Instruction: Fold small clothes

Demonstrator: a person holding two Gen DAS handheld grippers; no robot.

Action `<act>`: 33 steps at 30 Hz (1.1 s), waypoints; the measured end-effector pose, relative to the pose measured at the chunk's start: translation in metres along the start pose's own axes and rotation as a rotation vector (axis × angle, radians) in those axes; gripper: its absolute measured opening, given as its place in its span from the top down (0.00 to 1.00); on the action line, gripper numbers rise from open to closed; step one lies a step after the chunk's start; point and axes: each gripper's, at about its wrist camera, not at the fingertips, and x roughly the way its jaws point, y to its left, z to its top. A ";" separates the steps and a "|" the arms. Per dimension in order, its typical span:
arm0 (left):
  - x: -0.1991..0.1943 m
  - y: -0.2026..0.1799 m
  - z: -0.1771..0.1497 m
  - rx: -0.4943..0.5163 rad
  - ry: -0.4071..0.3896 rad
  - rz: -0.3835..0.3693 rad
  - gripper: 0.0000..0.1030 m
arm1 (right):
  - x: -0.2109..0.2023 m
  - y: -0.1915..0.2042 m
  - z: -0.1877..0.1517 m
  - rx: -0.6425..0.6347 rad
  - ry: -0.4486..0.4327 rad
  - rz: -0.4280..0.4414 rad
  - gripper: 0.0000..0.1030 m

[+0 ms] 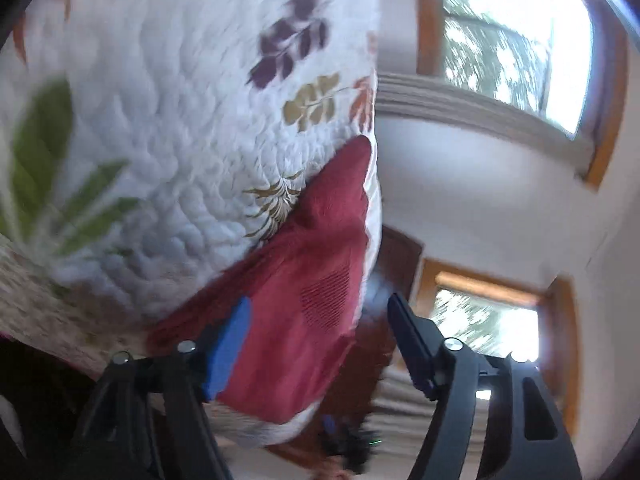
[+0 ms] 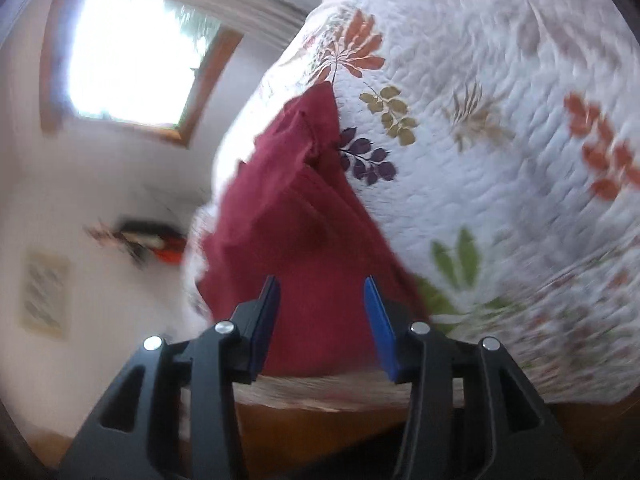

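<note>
A dark red garment lies crumpled on a white quilted bedspread printed with leaves, close to the bed's edge. In the left wrist view my left gripper is open. Its blue-padded finger rests over the cloth's near edge, and the other finger is out past the bed edge. In the right wrist view the same red garment rises in folds just ahead of my right gripper. That gripper is open too, with the cloth's near end seen between its fingers. Both views are motion-blurred.
The bedspread spreads wide to the right of the right gripper. A wooden bed frame shows below it. Wood-framed windows and pale walls lie beyond the bed edge. A small picture hangs on the wall.
</note>
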 end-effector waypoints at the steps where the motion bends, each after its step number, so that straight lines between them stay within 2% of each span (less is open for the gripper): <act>1: -0.005 -0.007 -0.003 0.060 -0.001 0.050 0.26 | 0.004 0.002 -0.006 -0.035 0.010 -0.022 0.57; 4: -0.006 -0.026 -0.010 0.205 0.020 0.158 0.16 | 0.017 0.018 -0.003 -0.193 0.034 -0.096 0.51; 5: 0.003 -0.035 -0.013 0.247 0.029 0.200 0.13 | 0.019 0.023 -0.003 -0.235 0.039 -0.109 0.45; 8: 0.027 -0.061 -0.021 0.387 0.089 0.334 0.11 | 0.042 0.036 0.009 -0.367 0.066 -0.144 0.37; 13: 0.055 -0.082 -0.041 0.546 0.098 0.504 0.09 | 0.069 0.043 0.031 -0.477 0.124 -0.159 0.36; 15: 0.074 -0.091 -0.048 0.589 0.105 0.537 0.08 | 0.075 0.043 0.038 -0.488 0.141 -0.152 0.36; 21: 0.114 -0.106 -0.032 0.712 0.160 0.634 0.07 | 0.086 0.040 0.051 -0.455 0.157 -0.159 0.35; 25: 0.139 -0.108 -0.017 0.774 0.236 0.661 0.07 | 0.090 0.043 0.053 -0.418 0.138 -0.190 0.32; 29: 0.156 -0.108 -0.010 0.821 0.314 0.643 0.09 | 0.098 0.047 0.052 -0.396 0.132 -0.223 0.30; 30: 0.156 -0.110 -0.010 0.838 0.320 0.633 0.15 | 0.099 0.049 0.051 -0.395 0.129 -0.231 0.30; 32: 0.156 -0.109 -0.006 0.832 0.325 0.635 0.52 | 0.103 0.052 0.051 -0.389 0.125 -0.248 0.30; 33: 0.155 -0.106 -0.002 0.828 0.326 0.659 0.54 | 0.105 0.053 0.051 -0.387 0.126 -0.255 0.30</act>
